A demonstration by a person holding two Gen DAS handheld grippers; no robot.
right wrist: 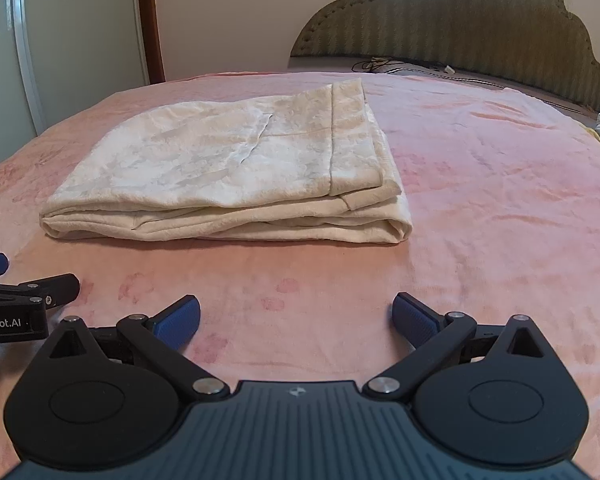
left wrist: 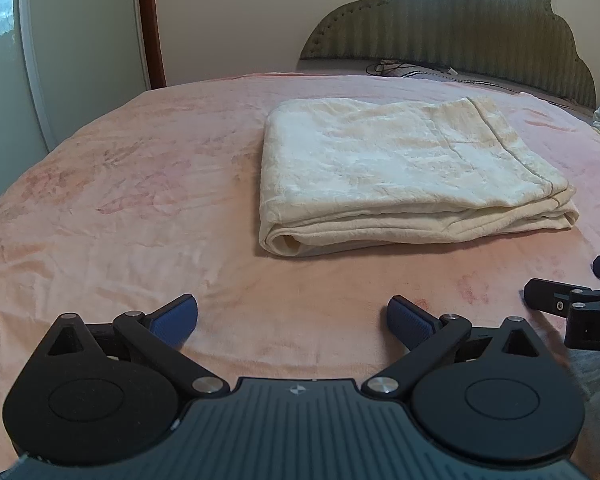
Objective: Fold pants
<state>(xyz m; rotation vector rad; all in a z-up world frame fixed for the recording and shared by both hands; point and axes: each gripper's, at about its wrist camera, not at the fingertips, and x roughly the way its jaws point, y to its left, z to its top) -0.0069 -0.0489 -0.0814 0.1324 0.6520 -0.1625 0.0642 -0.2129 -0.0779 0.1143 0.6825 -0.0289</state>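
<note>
Left gripper [left wrist: 292, 318]: jaws spread wide, blue pads bare, nothing between them; it hangs over the pink bedspread [left wrist: 120, 200], short of the cloth. Right gripper [right wrist: 296, 316]: likewise released and empty; the two sit side by side, each showing at the other's edge, at 3 o'clock in the left view and 9 o'clock in the right.

The pants [left wrist: 400, 172], cream and plush, lie at 1 o'clock from our left gripper and at 11 o'clock from our right, well apart from both; already doubled into a squarish stack of several layers, edges roughly flush. We judge the folding done or nearly so; what remains, if anything, is a tidy.

To do that well: we would come in low, pinch every layer at the near corners together, not the top ply alone; press flat rather than drag, since the plush spread would grip and skew the stack.

Left view shows the rolled fold at the near left corner; right view shows the hemmed band and a crease across the top ply, plus the open layers at the right corner. Headboard [right wrist: 460, 28] at 12 o'clock in both.
</note>
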